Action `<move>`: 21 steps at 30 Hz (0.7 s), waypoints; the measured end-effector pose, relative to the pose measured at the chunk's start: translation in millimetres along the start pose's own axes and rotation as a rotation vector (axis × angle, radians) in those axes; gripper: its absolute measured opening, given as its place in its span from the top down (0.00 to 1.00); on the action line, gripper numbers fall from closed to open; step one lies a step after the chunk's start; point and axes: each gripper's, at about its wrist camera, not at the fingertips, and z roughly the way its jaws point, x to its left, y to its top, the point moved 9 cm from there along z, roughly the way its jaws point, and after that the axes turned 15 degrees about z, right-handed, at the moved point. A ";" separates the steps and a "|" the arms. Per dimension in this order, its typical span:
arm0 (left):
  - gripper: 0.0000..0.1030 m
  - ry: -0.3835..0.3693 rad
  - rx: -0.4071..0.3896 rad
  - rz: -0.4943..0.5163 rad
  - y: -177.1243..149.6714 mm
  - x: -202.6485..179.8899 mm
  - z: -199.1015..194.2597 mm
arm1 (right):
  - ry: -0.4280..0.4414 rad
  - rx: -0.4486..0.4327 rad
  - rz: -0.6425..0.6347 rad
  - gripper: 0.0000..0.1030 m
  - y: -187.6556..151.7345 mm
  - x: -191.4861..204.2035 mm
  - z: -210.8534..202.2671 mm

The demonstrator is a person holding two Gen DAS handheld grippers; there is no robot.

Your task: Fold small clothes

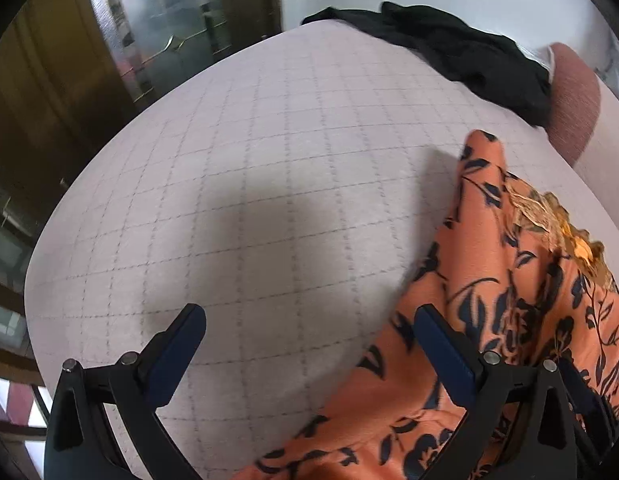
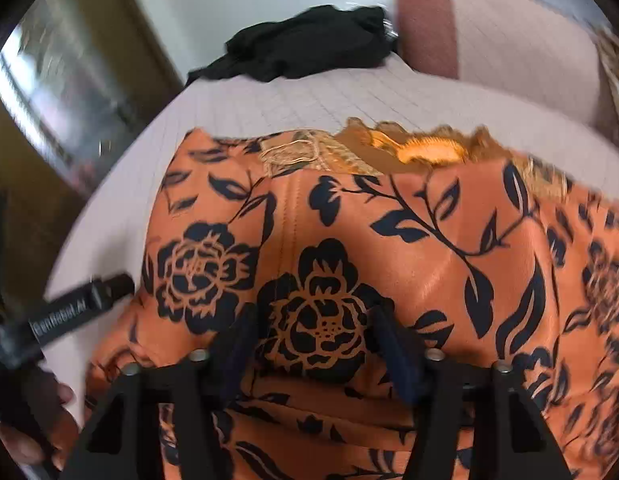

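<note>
— Orange cloth with dark flowers, that's the garment (image 2: 349, 264); it lies on the checked bed (image 1: 269, 168), right of the left tool (image 1: 309, 336) and straight under the right tool (image 2: 313, 332).

— Which one is nearer?

— The right; its fingers are partly spread over the cloth and pinch nothing I can make out. The left tool is spread wide, one finger over bare bed, the other over the garment's edge.

— Long axis?

— Likely running away from the tools, toward the lace trim (image 2: 425, 148).

— Any difference between views?

— The left view shows the bare bed beside the garment; the right shows the trim, plus both show a black garment (image 1: 449, 48) well apart.
</note>
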 end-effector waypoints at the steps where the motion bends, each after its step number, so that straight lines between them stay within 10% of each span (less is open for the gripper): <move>1: 0.00 0.000 -0.003 0.011 0.7 -3.4 -0.1 | 0.005 -0.003 -0.030 0.69 -1.9 2.8 0.2; 3: 0.00 0.016 0.002 0.029 0.8 -6.7 2.2 | 0.002 -0.011 -0.057 0.97 -1.9 4.4 -4.0; 10: 0.00 0.123 -0.054 0.039 5.9 -3.7 -12.8 | 0.057 -0.135 0.118 0.97 33.5 -44.9 -47.1; 21: 0.00 0.203 -0.206 0.209 19.9 -51.2 -36.5 | 0.014 -0.285 0.601 0.93 38.6 -262.2 -123.4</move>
